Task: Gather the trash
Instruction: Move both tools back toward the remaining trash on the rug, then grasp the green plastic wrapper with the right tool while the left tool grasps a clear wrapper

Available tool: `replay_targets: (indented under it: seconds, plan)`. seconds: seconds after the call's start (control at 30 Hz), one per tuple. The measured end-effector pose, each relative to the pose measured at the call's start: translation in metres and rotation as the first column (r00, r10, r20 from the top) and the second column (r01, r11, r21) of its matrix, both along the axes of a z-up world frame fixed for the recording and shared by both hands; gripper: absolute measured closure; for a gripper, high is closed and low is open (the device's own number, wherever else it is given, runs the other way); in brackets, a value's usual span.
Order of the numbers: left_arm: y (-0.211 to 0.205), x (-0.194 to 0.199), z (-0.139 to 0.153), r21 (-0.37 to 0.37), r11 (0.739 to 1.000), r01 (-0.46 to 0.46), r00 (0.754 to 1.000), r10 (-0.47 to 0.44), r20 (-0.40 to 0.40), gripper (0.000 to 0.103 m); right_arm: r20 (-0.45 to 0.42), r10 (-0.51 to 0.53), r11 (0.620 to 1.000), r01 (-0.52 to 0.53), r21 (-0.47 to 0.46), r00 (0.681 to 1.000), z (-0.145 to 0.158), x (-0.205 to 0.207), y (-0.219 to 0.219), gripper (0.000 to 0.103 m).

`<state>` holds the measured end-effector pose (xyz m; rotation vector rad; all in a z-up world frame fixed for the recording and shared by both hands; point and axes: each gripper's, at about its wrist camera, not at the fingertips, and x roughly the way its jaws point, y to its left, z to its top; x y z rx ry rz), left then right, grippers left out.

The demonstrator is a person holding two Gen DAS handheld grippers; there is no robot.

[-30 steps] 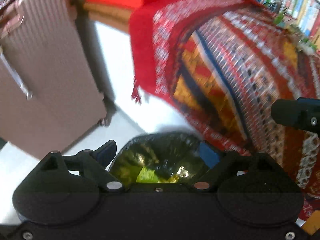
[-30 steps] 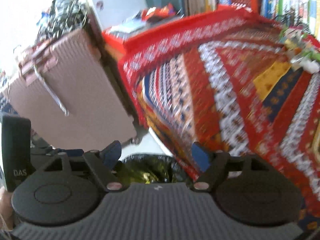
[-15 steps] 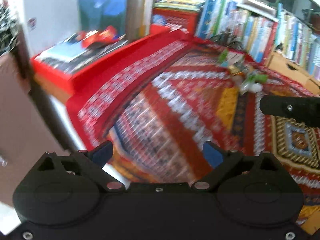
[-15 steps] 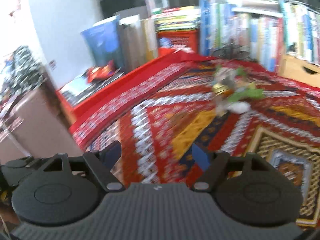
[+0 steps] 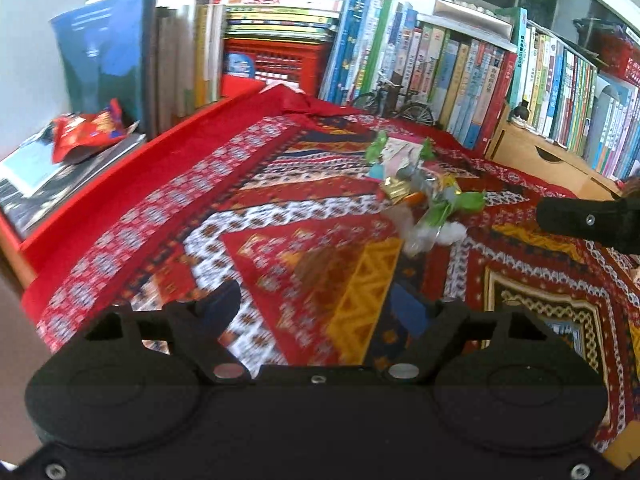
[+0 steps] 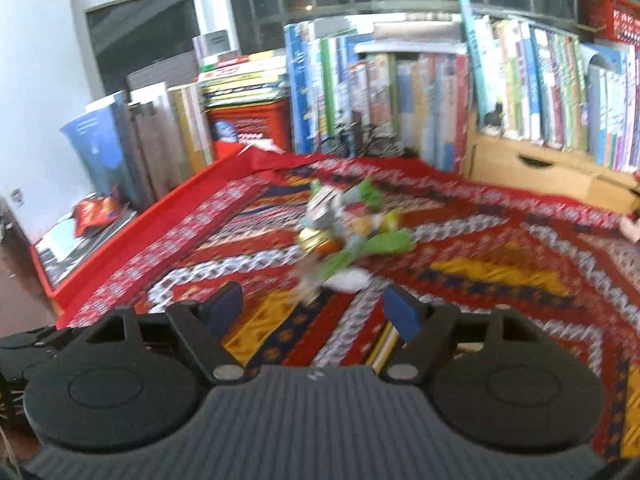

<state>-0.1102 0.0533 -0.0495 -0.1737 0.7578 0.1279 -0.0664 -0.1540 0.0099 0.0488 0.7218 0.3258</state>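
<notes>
A heap of trash (image 5: 424, 196) lies on the patterned red cloth (image 5: 256, 216): green wrappers, foil, a gold scrap and white tissue. The same trash heap (image 6: 348, 236) sits mid-cloth (image 6: 480, 256) in the right wrist view. My left gripper (image 5: 316, 308) hovers over the cloth's near part, well short of the heap; its jaws are closing with nothing between them. My right gripper (image 6: 316, 308) is open and empty, just short of the heap. The right gripper's black finger (image 5: 584, 220) pokes in at the right edge of the left wrist view.
Rows of upright books (image 5: 460, 64) and a red crate (image 5: 276, 60) line the back. A wooden drawer box (image 6: 532, 168) stands at the back right. A red snack bag (image 5: 88, 132) rests on flat books (image 5: 36, 176) at the left.
Both views have swung up from the black trash bag and pink suitcase on the floor, across the cloth's edge, to the trash heap and bookshelf. The left jaws have narrowed slightly.
</notes>
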Motion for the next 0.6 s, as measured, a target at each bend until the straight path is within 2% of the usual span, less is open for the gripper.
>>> replay_targets:
  seconds: [0.07, 0.3, 0.6]
  plan:
    - [-0.006, 0.015, 0.001, 0.000, 1.000, 0.009, 1.000, -0.009, 0.001, 0.029, 0.002, -0.011, 1.000, 0.011, 0.003, 1.000, 0.001, 0.011, -0.005, 0.018]
    - [-0.016, 0.066, 0.005, -0.034, 0.999, -0.008, 1.000, 0.008, -0.014, 0.053, -0.025, -0.037, 0.999, 0.038, 0.036, 0.999, 0.000, 0.052, -0.021, 0.018]
    - [-0.019, 0.121, -0.014, -0.087, 0.995, -0.056, 0.997, 0.051, -0.056, 0.060, -0.101, -0.088, 0.994, 0.094, 0.049, 0.991, -0.028, 0.111, -0.030, 0.024]
